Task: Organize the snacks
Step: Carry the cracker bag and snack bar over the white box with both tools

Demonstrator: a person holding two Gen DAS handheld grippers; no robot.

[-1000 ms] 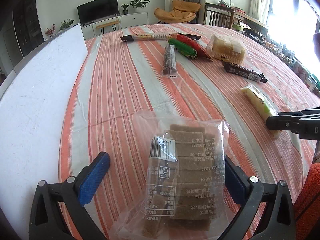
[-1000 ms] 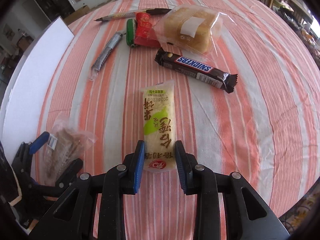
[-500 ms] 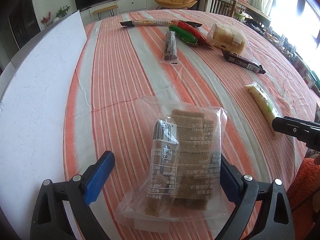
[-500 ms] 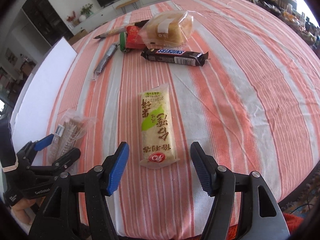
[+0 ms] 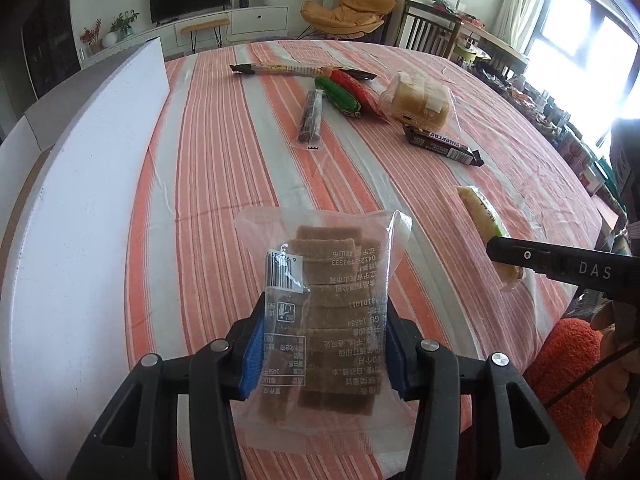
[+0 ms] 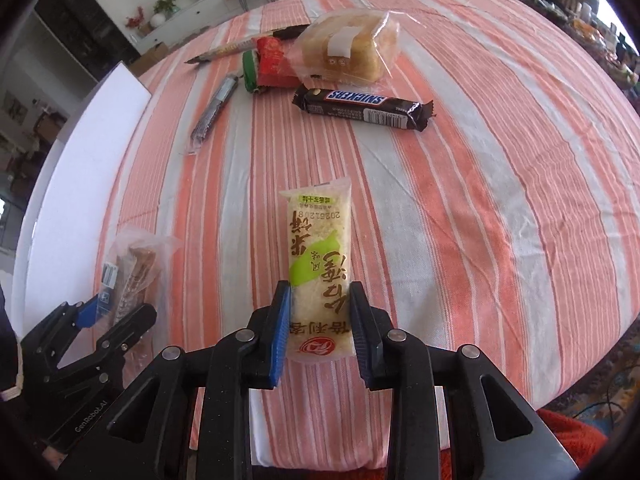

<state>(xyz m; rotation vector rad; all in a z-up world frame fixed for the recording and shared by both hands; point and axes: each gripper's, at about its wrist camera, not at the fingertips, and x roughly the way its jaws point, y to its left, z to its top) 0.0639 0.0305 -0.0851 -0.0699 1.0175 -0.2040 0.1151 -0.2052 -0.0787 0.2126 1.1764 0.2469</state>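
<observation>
My left gripper (image 5: 322, 344) is shut on a clear bag of brown biscuits (image 5: 324, 280) near the table's front edge; the bag also shows in the right wrist view (image 6: 134, 276). My right gripper (image 6: 320, 320) is shut on a pale yellow-green rice cracker pack (image 6: 320, 264), which lies lengthwise on the striped cloth. The pack and the right gripper's finger (image 5: 560, 266) show at the right in the left wrist view.
Farther back lie a Snickers bar (image 6: 362, 106), a bagged bread (image 6: 348, 48), a red and green packet (image 6: 268, 64), a slim dark stick pack (image 6: 214, 110) and a long thin pack (image 5: 296, 69). A white board (image 5: 80, 208) lies along the left.
Both grippers were open around their snacks half a second ago and have now closed on them: left on the biscuit bag, right on the rice cracker pack.
</observation>
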